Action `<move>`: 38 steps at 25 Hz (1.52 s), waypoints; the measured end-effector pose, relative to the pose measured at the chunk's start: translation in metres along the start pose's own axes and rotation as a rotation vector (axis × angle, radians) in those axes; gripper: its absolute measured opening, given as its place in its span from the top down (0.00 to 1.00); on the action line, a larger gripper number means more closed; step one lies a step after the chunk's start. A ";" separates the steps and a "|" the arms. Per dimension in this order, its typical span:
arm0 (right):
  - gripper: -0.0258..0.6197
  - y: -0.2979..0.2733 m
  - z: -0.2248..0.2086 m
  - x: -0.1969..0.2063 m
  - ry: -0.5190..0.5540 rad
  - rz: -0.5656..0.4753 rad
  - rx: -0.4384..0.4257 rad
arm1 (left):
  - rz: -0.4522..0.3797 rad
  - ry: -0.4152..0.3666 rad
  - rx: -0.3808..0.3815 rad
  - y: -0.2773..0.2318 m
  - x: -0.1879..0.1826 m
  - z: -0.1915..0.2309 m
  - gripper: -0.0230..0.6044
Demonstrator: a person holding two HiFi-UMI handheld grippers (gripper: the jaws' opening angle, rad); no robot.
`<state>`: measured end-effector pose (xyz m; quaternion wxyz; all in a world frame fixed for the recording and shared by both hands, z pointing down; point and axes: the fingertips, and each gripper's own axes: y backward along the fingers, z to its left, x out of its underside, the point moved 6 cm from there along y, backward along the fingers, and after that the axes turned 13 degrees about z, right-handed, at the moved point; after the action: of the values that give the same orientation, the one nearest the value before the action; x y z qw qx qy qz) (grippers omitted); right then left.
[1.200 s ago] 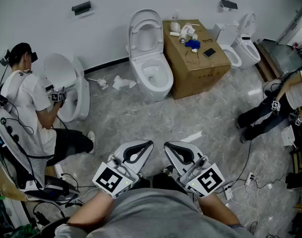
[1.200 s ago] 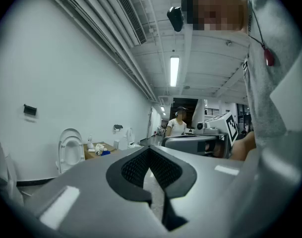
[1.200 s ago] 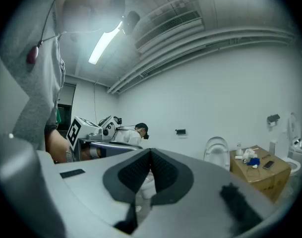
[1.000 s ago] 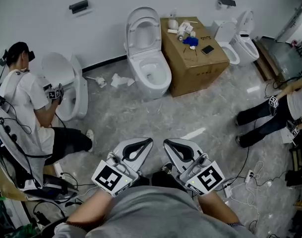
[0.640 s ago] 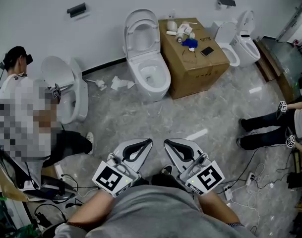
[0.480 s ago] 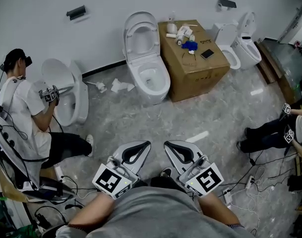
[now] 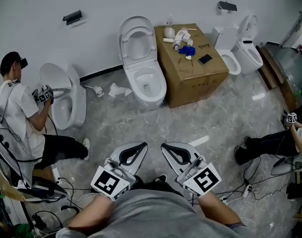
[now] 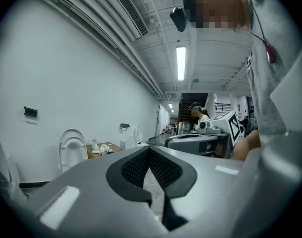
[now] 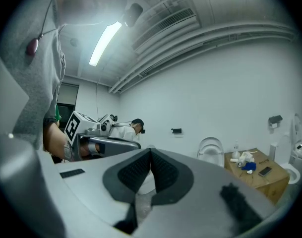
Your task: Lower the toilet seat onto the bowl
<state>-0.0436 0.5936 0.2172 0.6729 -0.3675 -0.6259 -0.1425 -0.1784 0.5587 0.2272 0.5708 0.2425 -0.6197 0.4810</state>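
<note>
Toilet seat (image 7: 136, 34) stood raised, bowl (image 7: 150, 86) uncovered, cardboard box (image 7: 193, 71) just beside. Left gripper (image 7: 141, 146) and right gripper (image 7: 166, 148) hovered well apart from bowl, jaws pinched together, empty.

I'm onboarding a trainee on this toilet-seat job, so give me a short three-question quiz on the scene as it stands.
1. True or false: the toilet seat of the middle toilet is raised, not down on the bowl.
2. In the head view, what stands just right of that toilet? A) a cardboard box B) a laundry basket C) a step ladder
3. What state are the left gripper and the right gripper in, and what do they hold?

Key: 1 true. 2 A. 3 both shut, holding nothing.
</note>
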 end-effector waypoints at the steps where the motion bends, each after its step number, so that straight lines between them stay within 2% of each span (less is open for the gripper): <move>1: 0.94 -0.001 -0.006 -0.001 0.002 0.002 0.000 | 0.001 0.002 -0.001 -0.005 -0.001 0.002 0.95; 7: 0.94 -0.022 -0.040 -0.005 -0.020 -0.010 0.013 | -0.002 0.008 0.013 -0.035 -0.009 0.030 0.95; 18: 0.94 -0.106 -0.094 -0.034 0.004 0.019 0.044 | -0.013 0.006 0.049 -0.067 -0.022 0.129 0.95; 28: 0.94 -0.179 -0.113 -0.056 -0.005 0.024 0.068 | -0.007 -0.001 0.074 -0.069 -0.027 0.210 0.95; 38: 0.94 -0.205 -0.153 -0.058 0.000 0.017 0.064 | -0.005 0.010 0.047 -0.097 -0.032 0.246 0.95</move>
<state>-0.0744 0.3339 0.2352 0.6854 -0.3512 -0.6271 -0.1168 -0.2050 0.2952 0.2563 0.5692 0.2549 -0.6046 0.4955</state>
